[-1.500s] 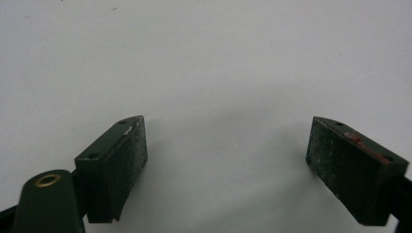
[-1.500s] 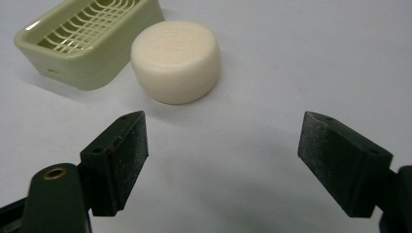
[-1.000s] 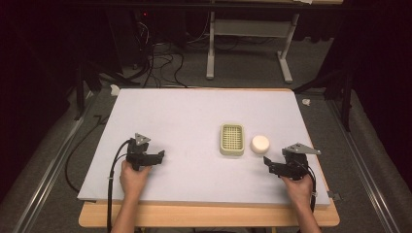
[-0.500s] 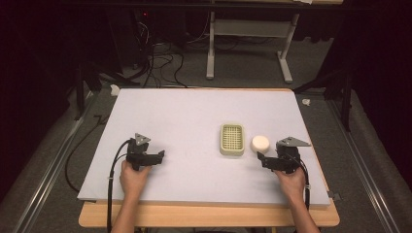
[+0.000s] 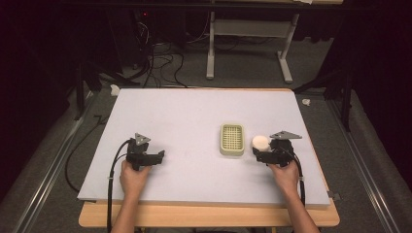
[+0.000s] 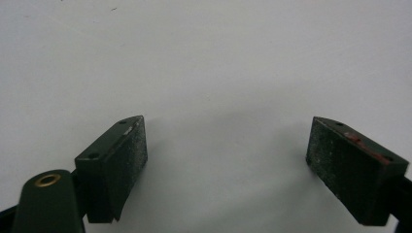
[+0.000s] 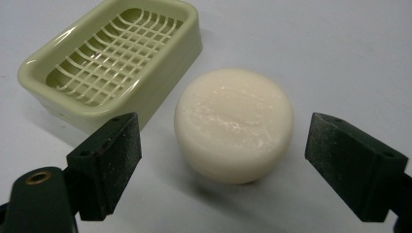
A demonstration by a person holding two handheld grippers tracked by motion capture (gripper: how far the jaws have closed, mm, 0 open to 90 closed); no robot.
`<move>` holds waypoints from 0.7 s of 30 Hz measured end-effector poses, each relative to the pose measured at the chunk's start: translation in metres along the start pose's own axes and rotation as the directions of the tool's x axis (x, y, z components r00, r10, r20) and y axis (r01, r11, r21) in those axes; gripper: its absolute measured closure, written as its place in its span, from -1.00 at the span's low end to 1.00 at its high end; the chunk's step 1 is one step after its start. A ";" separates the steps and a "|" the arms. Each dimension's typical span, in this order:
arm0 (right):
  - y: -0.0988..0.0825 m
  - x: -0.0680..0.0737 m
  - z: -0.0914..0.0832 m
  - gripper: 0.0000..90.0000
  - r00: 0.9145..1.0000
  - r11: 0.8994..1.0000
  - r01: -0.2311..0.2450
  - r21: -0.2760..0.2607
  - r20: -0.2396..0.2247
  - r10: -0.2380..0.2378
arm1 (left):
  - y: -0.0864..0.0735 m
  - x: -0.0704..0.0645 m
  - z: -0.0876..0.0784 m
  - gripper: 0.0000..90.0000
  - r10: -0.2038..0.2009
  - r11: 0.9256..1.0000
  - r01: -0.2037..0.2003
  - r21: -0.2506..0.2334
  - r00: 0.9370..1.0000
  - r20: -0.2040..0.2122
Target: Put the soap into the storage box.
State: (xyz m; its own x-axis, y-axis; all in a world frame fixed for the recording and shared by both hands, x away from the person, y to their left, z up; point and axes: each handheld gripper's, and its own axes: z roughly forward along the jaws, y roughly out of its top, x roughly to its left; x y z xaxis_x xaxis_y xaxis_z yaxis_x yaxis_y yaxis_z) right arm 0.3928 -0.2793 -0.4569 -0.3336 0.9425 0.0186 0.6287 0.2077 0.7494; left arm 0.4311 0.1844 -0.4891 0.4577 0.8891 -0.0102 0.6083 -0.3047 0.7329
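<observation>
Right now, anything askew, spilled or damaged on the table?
Nothing damaged or spilled. The round soap bar lies on the table beside the green soap dish, not in it. The right gripper is open around it, pads clear.

Bare desk point(image 5: 194, 116) lies open all around the left tool point(image 6: 226, 160); ahead of the right tool point(image 7: 223, 160), the round soap point(image 7: 234, 124) blocks the way, the soap dish point(image 7: 114, 60) just beside it
</observation>
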 end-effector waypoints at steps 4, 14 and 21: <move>0.003 0.000 0.007 -0.70 1.000 1.000 -0.002 0.000 0.012 0.002 | 0.000 0.000 0.000 -0.66 0.000 1.000 0.000 -0.002 1.000 0.000; 0.010 0.001 0.022 -0.72 0.999 0.999 -0.019 0.031 0.034 0.018 | 0.000 0.000 0.000 -0.66 0.001 1.000 -0.001 -0.002 1.000 0.000; 0.010 0.003 0.034 -0.69 0.998 0.998 -0.031 0.052 0.056 0.028 | 0.000 0.000 0.000 -0.65 0.003 1.000 -0.003 -0.003 1.000 -0.001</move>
State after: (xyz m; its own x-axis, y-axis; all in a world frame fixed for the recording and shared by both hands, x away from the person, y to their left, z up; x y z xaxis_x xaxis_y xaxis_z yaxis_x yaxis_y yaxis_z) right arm 0.4224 -0.2655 -0.4719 -0.2755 0.9613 0.0027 0.6743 0.1913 0.7133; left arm 0.4309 0.1841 -0.4892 0.4588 0.8885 -0.0073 0.6046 -0.3062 0.7353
